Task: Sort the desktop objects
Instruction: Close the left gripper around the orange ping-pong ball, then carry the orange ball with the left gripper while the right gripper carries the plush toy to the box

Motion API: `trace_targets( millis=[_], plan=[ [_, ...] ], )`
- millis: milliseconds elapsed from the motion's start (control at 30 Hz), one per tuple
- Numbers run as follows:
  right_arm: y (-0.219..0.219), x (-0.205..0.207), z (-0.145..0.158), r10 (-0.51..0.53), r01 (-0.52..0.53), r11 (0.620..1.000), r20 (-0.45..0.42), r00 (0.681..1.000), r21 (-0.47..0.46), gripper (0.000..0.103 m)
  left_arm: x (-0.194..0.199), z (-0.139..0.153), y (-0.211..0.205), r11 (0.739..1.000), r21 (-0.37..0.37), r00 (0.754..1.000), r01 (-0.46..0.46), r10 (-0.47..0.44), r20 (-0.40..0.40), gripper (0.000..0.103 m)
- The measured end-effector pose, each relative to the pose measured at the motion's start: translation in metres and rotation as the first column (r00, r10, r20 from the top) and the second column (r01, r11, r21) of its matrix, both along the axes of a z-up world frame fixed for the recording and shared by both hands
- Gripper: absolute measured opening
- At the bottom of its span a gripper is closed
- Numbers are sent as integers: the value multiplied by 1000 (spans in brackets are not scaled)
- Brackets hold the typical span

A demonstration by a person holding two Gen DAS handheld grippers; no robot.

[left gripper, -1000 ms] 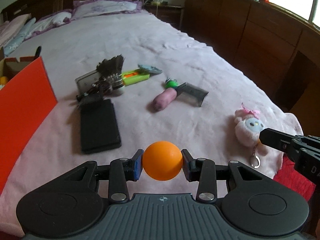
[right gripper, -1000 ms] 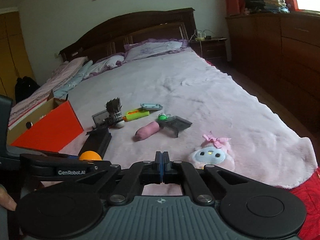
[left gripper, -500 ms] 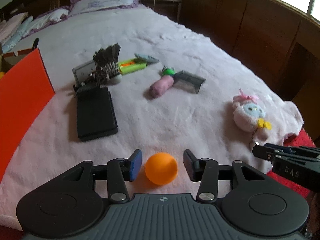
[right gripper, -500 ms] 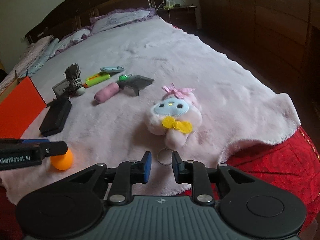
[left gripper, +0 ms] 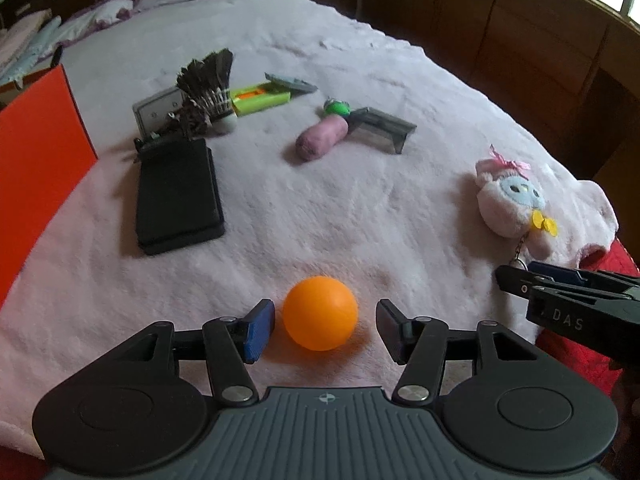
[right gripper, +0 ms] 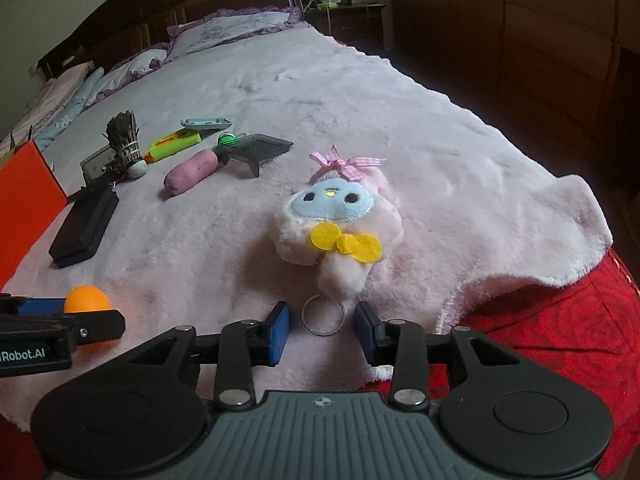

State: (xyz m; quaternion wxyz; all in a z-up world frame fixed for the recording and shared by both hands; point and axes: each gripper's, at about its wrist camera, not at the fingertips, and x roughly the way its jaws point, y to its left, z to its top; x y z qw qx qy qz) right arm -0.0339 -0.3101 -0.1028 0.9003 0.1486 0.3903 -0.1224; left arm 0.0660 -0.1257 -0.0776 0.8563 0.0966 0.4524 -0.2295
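Observation:
An orange ball (left gripper: 320, 313) lies on the pink blanket (left gripper: 360, 208) between the open jaws of my left gripper (left gripper: 325, 330), touching neither pad; it also shows in the right wrist view (right gripper: 88, 300). My right gripper (right gripper: 322, 330) is open, its jaws on either side of the metal key ring (right gripper: 323, 315) of a pink plush toy (right gripper: 340, 224). The toy also shows at the right in the left wrist view (left gripper: 510, 200).
Farther up the bed lie a black case (left gripper: 178, 196), a shuttlecock (left gripper: 210, 88), a green-orange item (left gripper: 260, 98), a pink roll (left gripper: 322, 139) and a grey tray (left gripper: 380, 126). An orange box (left gripper: 36, 152) stands at left. Red bedding (right gripper: 560, 320) lies beyond the blanket's edge.
My left gripper opened and let go of the orange ball, which now rests on the blanket. My right gripper dropped toward the plush toy and opened around its key ring.

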Motion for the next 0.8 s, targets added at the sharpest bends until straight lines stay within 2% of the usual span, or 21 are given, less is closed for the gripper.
trace_targets(
  millis=[33,100,200,400,600,800],
  plan=[
    [0,0,-1,-1,1,1000,1,1000,-1,39,0,-1,-1,1000,2,1000,3,-3,-2,56],
    [1,1,-2,-3,3,1000,2,1000,-2,26,0,-3,-3,1000,6,1000,9,-9,-3,51],
    [2,2,0,2,-2,1000,13,1000,-4,25,0,-2,-3,1000,5,1000,15,-15,4,40],
    [15,-7,34,79,-79,997,127,989,-9,25,-1,10,3,1000,-29,1000,-3,4,24,40],
    [28,-15,69,154,-153,988,239,959,-21,25,-3,33,14,997,-72,997,-20,26,72,40],
    [45,-9,95,226,-225,974,293,929,-37,25,-5,56,38,992,-102,991,-72,82,104,40]
  ],
)
